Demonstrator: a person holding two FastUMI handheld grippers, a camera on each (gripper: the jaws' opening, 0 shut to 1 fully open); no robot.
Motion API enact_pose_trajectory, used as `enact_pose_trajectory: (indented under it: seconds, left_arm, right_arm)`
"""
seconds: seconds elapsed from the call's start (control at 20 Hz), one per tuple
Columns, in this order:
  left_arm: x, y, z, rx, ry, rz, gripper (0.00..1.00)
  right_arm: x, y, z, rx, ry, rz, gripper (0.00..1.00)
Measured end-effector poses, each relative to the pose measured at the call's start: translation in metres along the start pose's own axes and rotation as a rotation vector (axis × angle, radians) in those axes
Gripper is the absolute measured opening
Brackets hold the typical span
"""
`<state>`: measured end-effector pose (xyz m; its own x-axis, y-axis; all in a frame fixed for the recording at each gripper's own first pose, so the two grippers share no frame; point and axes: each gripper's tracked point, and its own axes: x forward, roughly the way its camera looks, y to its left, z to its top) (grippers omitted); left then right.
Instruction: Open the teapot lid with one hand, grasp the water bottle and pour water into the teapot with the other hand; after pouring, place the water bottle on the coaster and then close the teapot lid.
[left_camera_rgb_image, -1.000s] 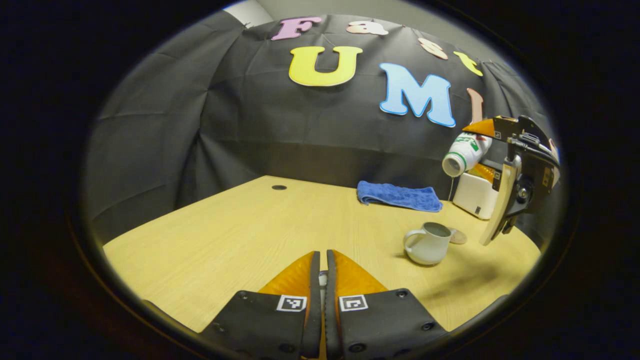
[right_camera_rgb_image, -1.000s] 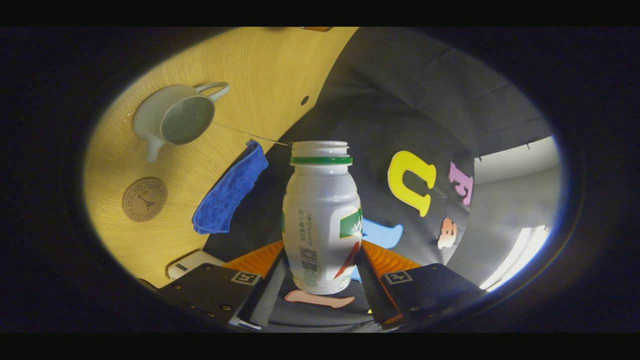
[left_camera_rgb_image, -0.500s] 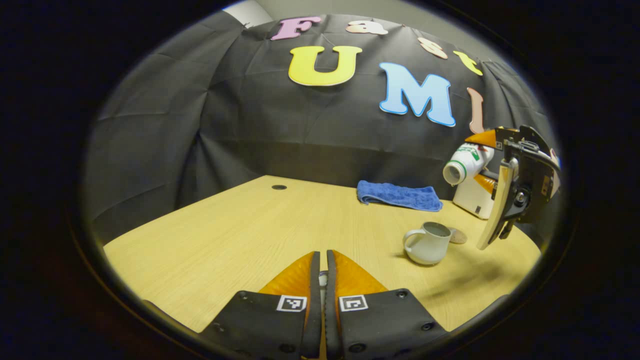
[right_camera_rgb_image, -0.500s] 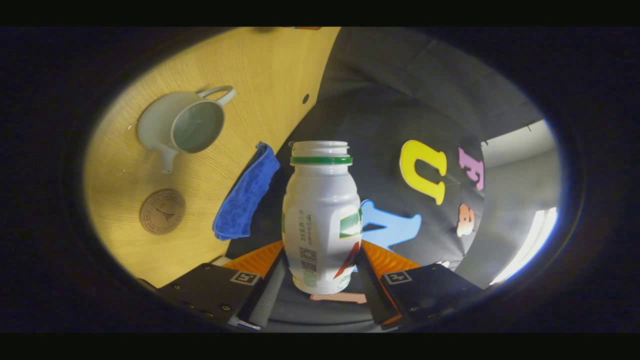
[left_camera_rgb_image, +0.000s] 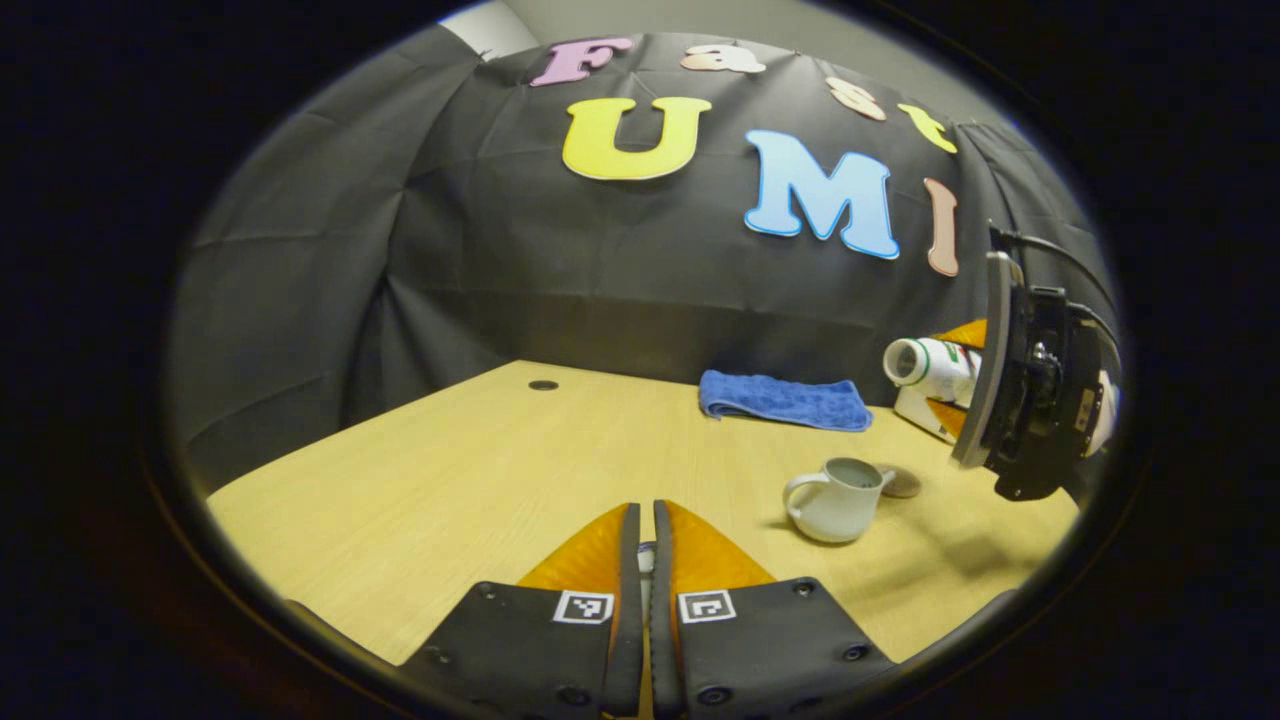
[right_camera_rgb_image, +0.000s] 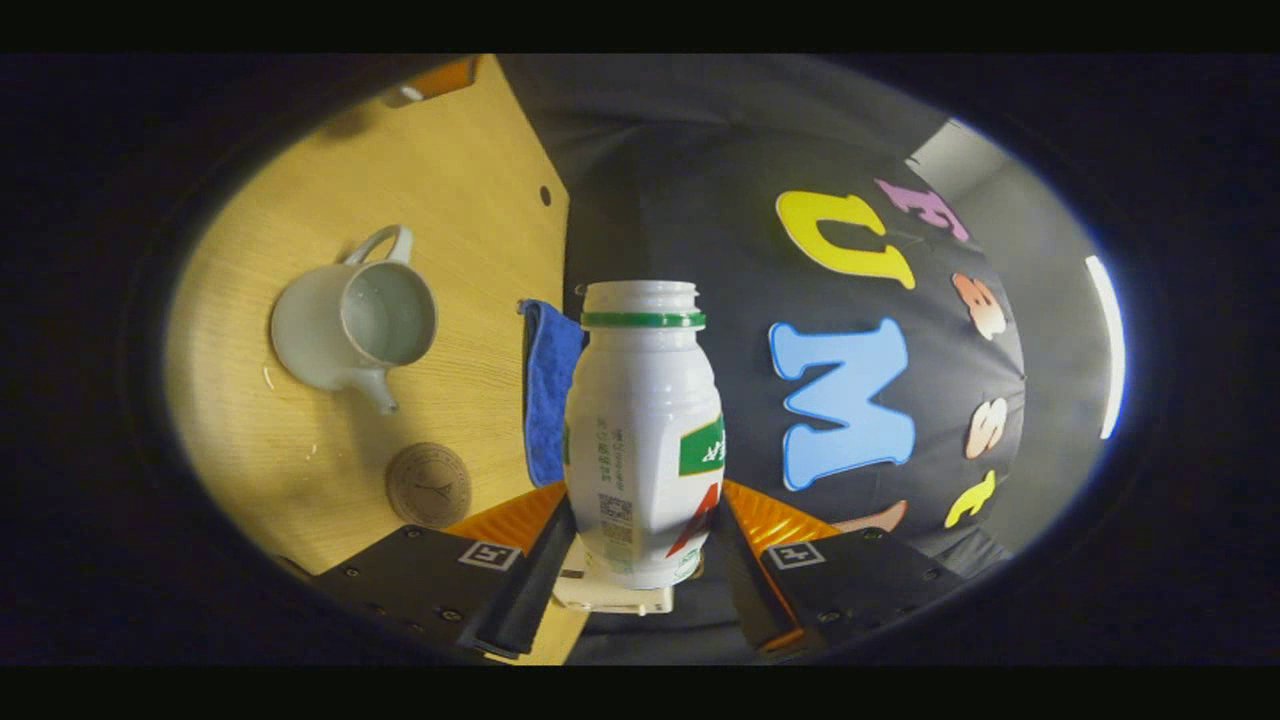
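The white teapot (left_camera_rgb_image: 835, 490) stands open on the wooden table, with water inside (right_camera_rgb_image: 385, 312). My right gripper (right_camera_rgb_image: 645, 500) is shut on the white water bottle (right_camera_rgb_image: 645, 430), which has a green neck ring and no cap. In the left gripper view the bottle (left_camera_rgb_image: 925, 362) lies almost level in the air, mouth to the left, above and behind the round brown coaster (left_camera_rgb_image: 902, 482). The coaster (right_camera_rgb_image: 428, 485) lies just past the spout. My left gripper (left_camera_rgb_image: 645, 520) is pressed shut on a small white piece of the teapot lid (left_camera_rgb_image: 647, 556), held above the near table.
A folded blue cloth (left_camera_rgb_image: 780, 398) lies at the back of the table (left_camera_rgb_image: 480, 470) by the wall. A white box (left_camera_rgb_image: 915, 410) sits behind the bottle. A small dark hole (left_camera_rgb_image: 543, 385) marks the far left of the tabletop.
The right gripper has swung the bottle back from its downward tilt to almost level and come lower. The thin stream of water has stopped. My left gripper has barely shifted.
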<state>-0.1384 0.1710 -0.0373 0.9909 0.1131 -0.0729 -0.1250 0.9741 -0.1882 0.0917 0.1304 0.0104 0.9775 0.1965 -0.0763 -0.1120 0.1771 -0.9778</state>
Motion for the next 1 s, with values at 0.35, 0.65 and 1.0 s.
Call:
enact_pose_trajectory:
  seconds: [0.35,0.65,1.0]
  left_arm:
    - [0.009,-0.031,0.017,-0.006,-0.025,-0.053,0.14]
    - [0.024,-0.066,0.036,0.045,-0.055,-0.107,0.14]
    - [0.056,-0.117,0.059,0.127,-0.099,-0.166,0.1]
  right_arm:
    - [-0.014,0.044,-0.001,0.568,0.064,0.202,0.75]
    - [-0.024,0.045,-0.005,0.975,0.062,0.306,0.74]
    - [-0.027,0.033,-0.05,1.152,0.084,0.257,0.74]
